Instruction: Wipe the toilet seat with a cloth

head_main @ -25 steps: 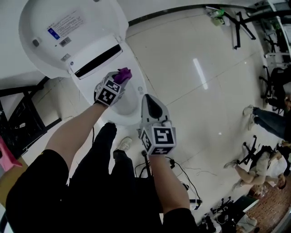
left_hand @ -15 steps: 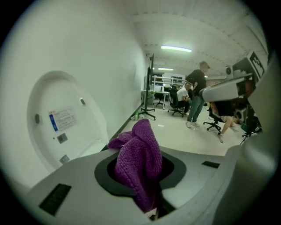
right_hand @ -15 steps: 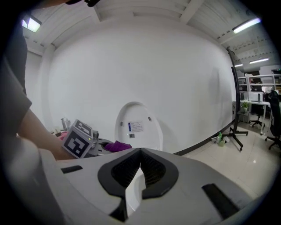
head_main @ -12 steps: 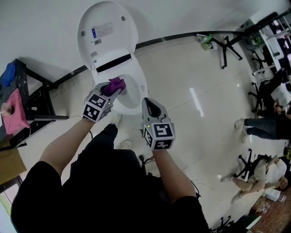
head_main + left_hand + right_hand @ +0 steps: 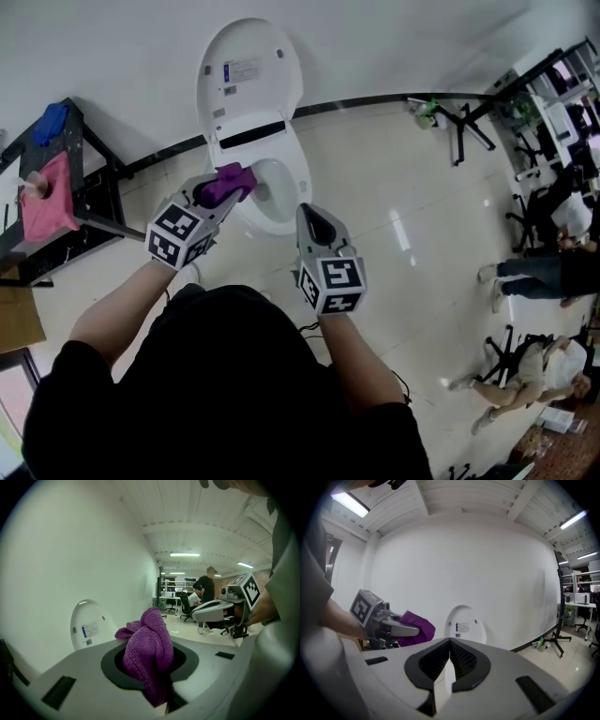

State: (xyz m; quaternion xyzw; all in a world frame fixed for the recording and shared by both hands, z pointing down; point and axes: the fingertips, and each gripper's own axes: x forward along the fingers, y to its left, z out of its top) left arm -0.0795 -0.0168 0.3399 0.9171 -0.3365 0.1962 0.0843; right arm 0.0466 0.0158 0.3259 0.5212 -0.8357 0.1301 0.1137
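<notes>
A white toilet stands against the wall with its lid [image 5: 248,70] raised and its seat [image 5: 298,178] round the bowl. My left gripper [image 5: 223,186] is shut on a purple cloth [image 5: 225,181], held in the air over the seat's left side and well above it. In the left gripper view the cloth [image 5: 149,651] bulges out between the jaws. My right gripper [image 5: 312,221] hangs shut and empty at the bowl's near right edge. The right gripper view looks at the lid [image 5: 464,624] and the cloth [image 5: 416,629].
A dark metal rack [image 5: 89,211] with a pink item [image 5: 49,199] and a blue item [image 5: 52,122] stands left of the toilet. A black stand [image 5: 467,120] with a green object is at the back right. People and office chairs [image 5: 534,272] occupy the far right floor.
Both grippers have risen and drawn back from the seat; the left one has lifted the cloth off the seat's left rim. The head has pulled back, so the toilet looks smaller.
</notes>
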